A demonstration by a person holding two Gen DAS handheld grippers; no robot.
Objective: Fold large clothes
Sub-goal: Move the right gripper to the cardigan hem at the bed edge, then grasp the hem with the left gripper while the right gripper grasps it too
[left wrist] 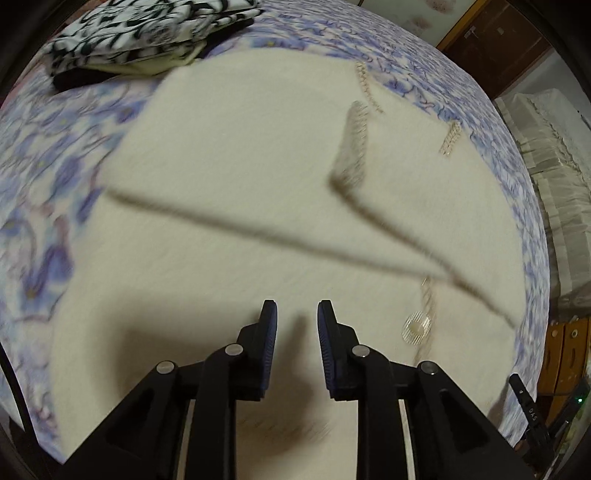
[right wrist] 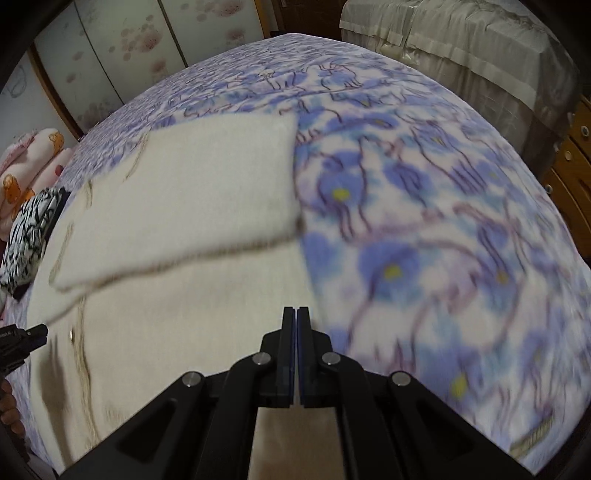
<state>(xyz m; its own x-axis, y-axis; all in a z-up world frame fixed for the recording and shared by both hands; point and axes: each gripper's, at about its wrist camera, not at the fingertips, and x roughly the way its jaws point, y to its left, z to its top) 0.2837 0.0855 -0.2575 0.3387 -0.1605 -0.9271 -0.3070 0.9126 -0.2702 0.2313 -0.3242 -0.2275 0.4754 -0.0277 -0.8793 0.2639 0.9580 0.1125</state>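
Blue flowers cover the bedspread [right wrist: 424,229], and a big cream garment [left wrist: 229,192] lies flat on it, partly folded over itself. Shiny trim [left wrist: 356,144] and a round clasp [left wrist: 417,326] sit on the cloth. At the far edge of the bed rests a black-and-white folded pile [left wrist: 147,33]. The left gripper [left wrist: 297,314] hangs above the garment with its jaws a little apart and nothing between them. The right gripper [right wrist: 296,317] has its jaws pressed together, empty, at the garment's edge.
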